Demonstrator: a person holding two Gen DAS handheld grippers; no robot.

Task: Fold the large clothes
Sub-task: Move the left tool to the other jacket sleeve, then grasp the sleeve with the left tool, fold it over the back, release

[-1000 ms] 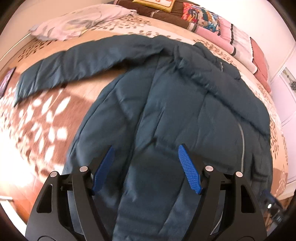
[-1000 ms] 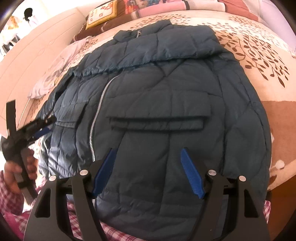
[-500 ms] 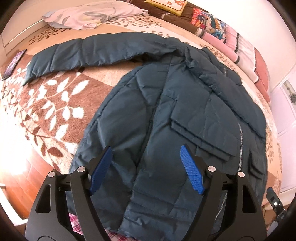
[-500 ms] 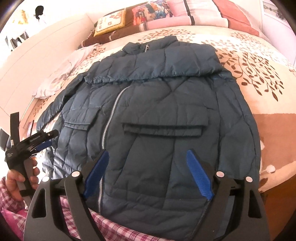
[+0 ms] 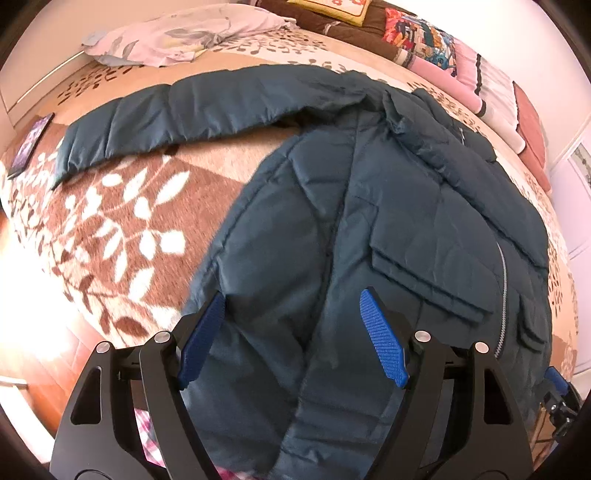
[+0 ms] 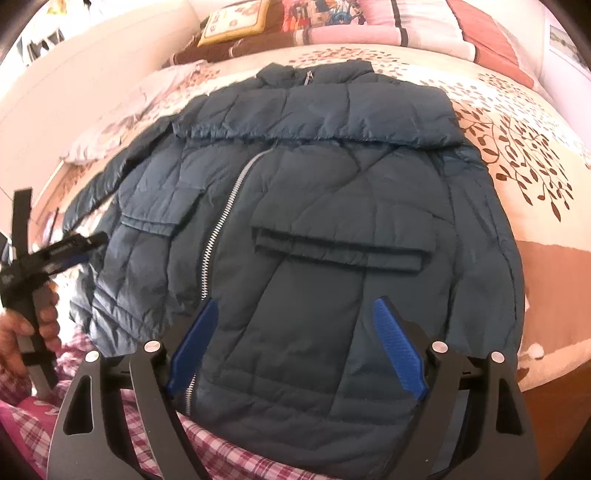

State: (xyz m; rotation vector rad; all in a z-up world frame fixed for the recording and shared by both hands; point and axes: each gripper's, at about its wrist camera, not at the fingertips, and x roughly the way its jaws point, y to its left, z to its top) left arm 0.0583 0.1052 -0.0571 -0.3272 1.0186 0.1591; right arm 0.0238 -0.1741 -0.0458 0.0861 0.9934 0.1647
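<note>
Left wrist alone shows the jacket's [image 5: 388, 229] spread sleeve [image 5: 177, 118]; both grippers [image 5: 293, 338] [image 6: 295, 347] wide.

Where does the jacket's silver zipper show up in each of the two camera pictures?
Left wrist view: the zipper runs down the right side, right of the pocket flap.
Right wrist view: the zipper runs diagonally, left of centre, down toward the left blue finger.
Shared landmark: the yellow cushion at the top of both.
</note>
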